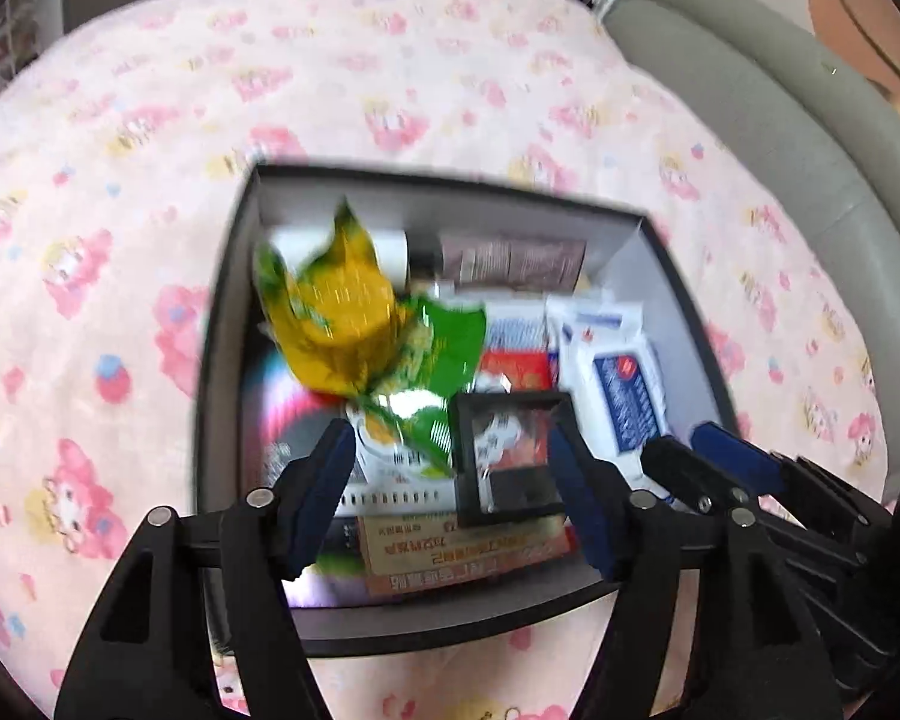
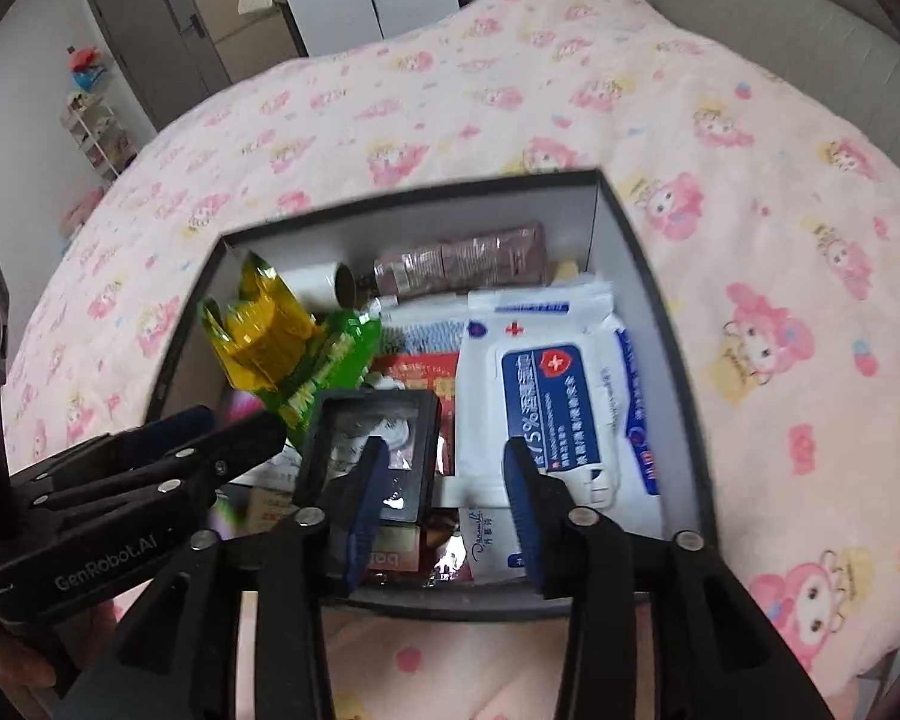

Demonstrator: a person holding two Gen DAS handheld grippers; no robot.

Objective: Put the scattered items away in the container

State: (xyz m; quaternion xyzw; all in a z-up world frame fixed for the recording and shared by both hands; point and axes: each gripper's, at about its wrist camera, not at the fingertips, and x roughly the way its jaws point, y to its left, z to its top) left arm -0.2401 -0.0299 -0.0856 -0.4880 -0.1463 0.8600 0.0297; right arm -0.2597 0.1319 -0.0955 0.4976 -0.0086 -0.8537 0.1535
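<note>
though parted, both fingers point(image 1: 330, 468) empty

"GenRobot.AI" stands on the left gripper point(image 2: 210, 438); "75%" and a red cross mark the wipes pack point(image 2: 546, 396).

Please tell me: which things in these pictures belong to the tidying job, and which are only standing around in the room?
Part of the job:
- black box, the container
- yellow-green snack bag, in the box
- white wipes pack, in the box
- small black case, in the box
- left gripper and right gripper, both open above the box

Just around:
- pink blanket
- grey headboard
- grey door
</note>
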